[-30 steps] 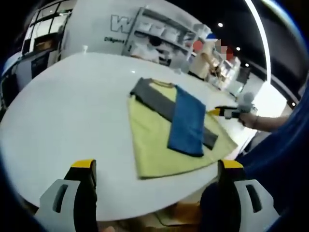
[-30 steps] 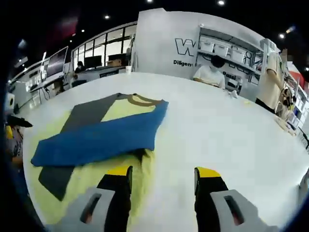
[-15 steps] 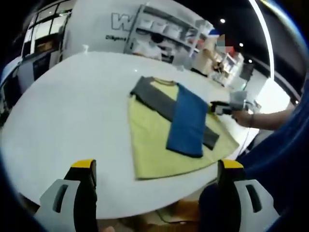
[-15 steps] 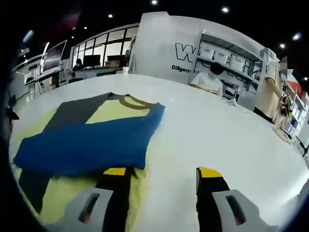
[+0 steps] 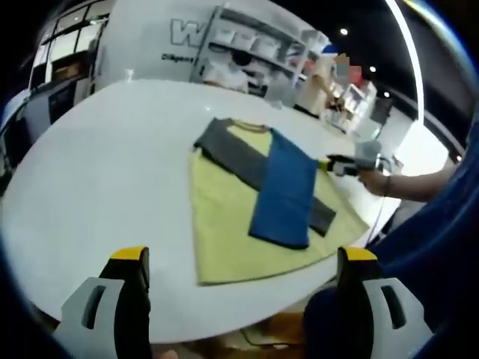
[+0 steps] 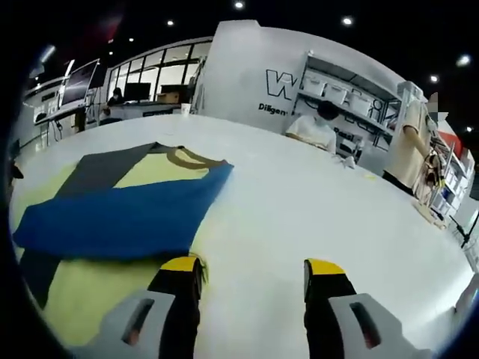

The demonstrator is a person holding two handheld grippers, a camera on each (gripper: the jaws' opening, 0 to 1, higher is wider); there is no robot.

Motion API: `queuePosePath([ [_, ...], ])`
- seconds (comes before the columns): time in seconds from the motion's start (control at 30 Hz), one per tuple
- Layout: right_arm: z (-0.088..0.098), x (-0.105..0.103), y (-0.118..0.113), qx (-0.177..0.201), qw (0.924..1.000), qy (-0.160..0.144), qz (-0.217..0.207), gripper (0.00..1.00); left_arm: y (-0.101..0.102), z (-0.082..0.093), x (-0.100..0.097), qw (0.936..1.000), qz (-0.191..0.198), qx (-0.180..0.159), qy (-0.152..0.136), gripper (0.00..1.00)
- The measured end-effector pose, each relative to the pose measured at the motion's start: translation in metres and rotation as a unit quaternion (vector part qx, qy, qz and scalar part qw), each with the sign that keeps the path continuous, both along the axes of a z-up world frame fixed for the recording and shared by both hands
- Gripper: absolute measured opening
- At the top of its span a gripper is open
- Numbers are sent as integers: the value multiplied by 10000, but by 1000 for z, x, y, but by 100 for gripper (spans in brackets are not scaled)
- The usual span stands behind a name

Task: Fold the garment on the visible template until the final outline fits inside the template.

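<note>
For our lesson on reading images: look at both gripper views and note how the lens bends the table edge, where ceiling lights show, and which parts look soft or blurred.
Left gripper view: the white table bulges into a curve, a bright light strip arcs overhead, the shelves behind look soft. Right gripper view: small ceiling spots overhead, the garment fairly sharp, the table edge curved.

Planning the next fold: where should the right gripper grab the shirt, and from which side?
Likely the yellow hem edge of the shirt just ahead of the right gripper, whose jaws stand open. Come in low from the table side, one jaw slid under the flat edge. The blue sleeve and grey sleeve are already crossed over the body, so leave them.
</note>
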State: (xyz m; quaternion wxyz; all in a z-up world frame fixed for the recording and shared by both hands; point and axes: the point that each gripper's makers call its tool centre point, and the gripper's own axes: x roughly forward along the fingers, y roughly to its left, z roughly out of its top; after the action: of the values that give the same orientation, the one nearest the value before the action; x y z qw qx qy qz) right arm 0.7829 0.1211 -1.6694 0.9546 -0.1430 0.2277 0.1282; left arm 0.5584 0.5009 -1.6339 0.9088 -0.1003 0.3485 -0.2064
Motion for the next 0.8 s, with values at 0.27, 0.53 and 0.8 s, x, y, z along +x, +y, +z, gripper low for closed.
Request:
queuePosePath([
  [0.27,5,-15,-7,-35,9999,24,-101,50,-1,1,-1,10000,-50,-42,-44,99],
  [0.53,25,-50,-19,533,9981,-112,-291,49,-2,0,-1,9997,-139,-191,-95,99],
  [0.8,39,-109,-2,2370,9704,457,-88,48,-1,-3,4,9982,-133,-583,-110,94],
])
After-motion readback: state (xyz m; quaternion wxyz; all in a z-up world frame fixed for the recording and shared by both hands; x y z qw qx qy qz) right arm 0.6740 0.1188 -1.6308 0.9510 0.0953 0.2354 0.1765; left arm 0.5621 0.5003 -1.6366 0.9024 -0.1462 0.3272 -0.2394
